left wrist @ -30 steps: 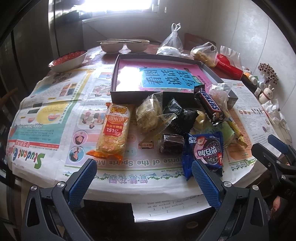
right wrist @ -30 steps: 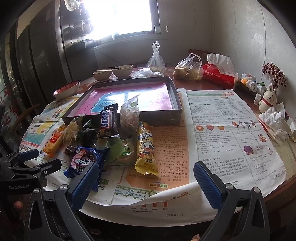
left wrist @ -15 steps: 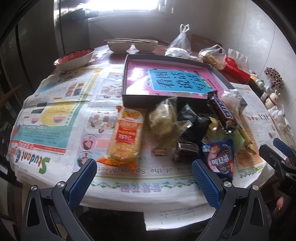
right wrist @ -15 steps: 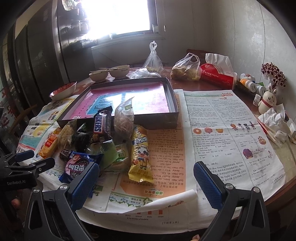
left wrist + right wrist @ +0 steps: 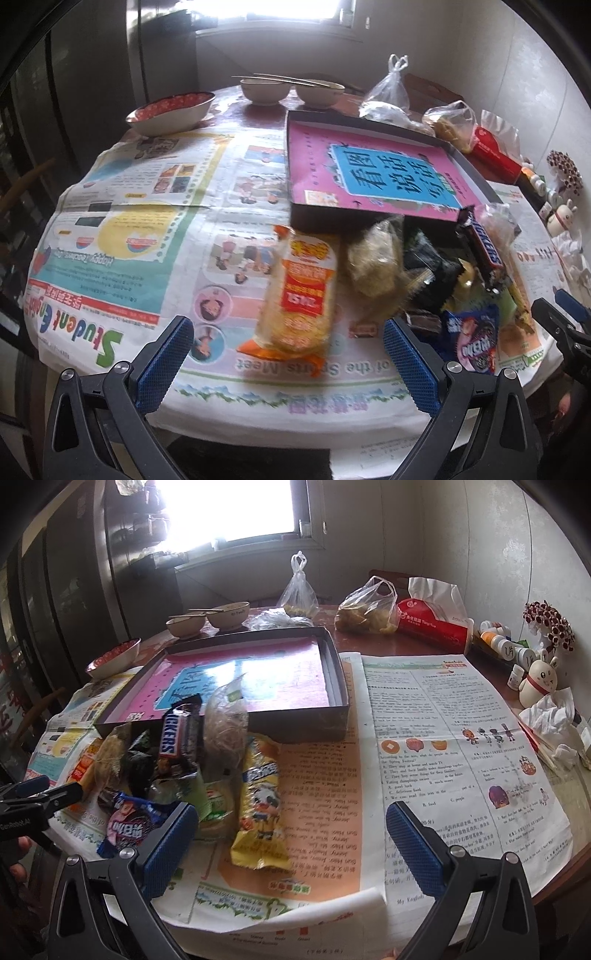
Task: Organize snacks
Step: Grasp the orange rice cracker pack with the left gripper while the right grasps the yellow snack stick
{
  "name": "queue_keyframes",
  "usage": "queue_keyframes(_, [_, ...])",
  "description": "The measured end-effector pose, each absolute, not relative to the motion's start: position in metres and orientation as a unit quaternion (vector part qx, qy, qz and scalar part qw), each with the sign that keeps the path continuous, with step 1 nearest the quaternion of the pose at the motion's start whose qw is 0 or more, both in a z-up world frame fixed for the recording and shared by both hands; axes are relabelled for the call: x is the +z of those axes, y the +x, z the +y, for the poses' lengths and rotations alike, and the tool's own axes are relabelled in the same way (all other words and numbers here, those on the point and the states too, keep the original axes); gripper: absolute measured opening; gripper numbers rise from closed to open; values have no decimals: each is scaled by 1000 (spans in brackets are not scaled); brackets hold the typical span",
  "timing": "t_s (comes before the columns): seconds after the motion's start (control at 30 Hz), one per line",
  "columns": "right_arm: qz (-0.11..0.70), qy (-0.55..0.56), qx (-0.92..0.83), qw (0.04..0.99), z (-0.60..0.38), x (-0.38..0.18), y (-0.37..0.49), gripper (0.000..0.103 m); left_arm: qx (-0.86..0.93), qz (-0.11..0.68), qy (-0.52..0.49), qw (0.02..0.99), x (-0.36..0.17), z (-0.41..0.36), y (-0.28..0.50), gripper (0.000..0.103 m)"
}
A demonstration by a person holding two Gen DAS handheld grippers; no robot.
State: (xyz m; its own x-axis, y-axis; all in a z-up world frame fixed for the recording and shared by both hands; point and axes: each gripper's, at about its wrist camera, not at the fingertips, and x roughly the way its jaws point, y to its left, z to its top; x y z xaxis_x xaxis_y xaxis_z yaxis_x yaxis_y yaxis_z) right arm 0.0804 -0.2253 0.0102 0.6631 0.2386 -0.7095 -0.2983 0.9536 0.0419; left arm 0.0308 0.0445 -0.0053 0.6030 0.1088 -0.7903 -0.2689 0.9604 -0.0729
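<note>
newspaper-covered table (image 5: pixel 122 229) holding snacks (image 5: pixel 424 266) beside our box (image 5: pixel 332 686), we're holding left gripper (image 5: pixel 284 354) and right gripper (image 5: pixel 291 843) wide open, gripping nothing

Table (image 5: pixel 406 646) covered with newspaper (image 5: pixel 443 738) over near part. Shallow box (image 5: pixel 258 672) on newspaper, toward table centre. Snack pile (image 5: pixel 177 760) on newspaper at box's near side, touching box wall; Snickers bar (image 5: pixel 177 734) leans on top of pile. Noodle packet (image 5: pixel 299 295) at pile's left end; cow-print packet (image 5: pixel 258 805) at right end. Two small bowls (image 5: pixel 207 620) at far edge behind box, chopsticks (image 5: pixel 280 78) across rims. Larger bowl (image 5: pixel 170 112) at far left edge. Plastic bags (image 5: pixel 365 607) behind box's far right corner; tissue pack (image 5: pixel 436 622) right of bags. Rabbit figurine (image 5: pixel 539 681) at right edge.
</note>
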Motion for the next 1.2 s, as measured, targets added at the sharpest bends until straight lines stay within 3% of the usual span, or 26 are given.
queue_keyframes(0.17, [403, -37, 149, 902, -225, 2, 98, 98, 106, 437, -98, 888, -8, 54, 37, 102])
queue_keyframes(0.33, [417, -45, 165, 893, -215, -4, 113, 82, 99, 438, -96, 888, -9, 58, 43, 102])
queue_keyframes(0.67, [413, -72, 189, 888, -199, -5, 130, 67, 88, 442, -93, 888, -9, 62, 49, 99])
queue_keyframes(0.77, [413, -82, 197, 885, -195, -5, 129, 59, 73, 448, -100, 885, -10, 64, 53, 77])
queue_keyframes(0.93, [414, -96, 192, 885, -199, -7, 130, 46, 59, 460, -99, 880, -16, 60, 62, 69])
queue_keyframes(1.2, [427, -95, 204, 876, -200, -17, 140, 37, 62, 465, -88, 879, -21, 54, 73, 65])
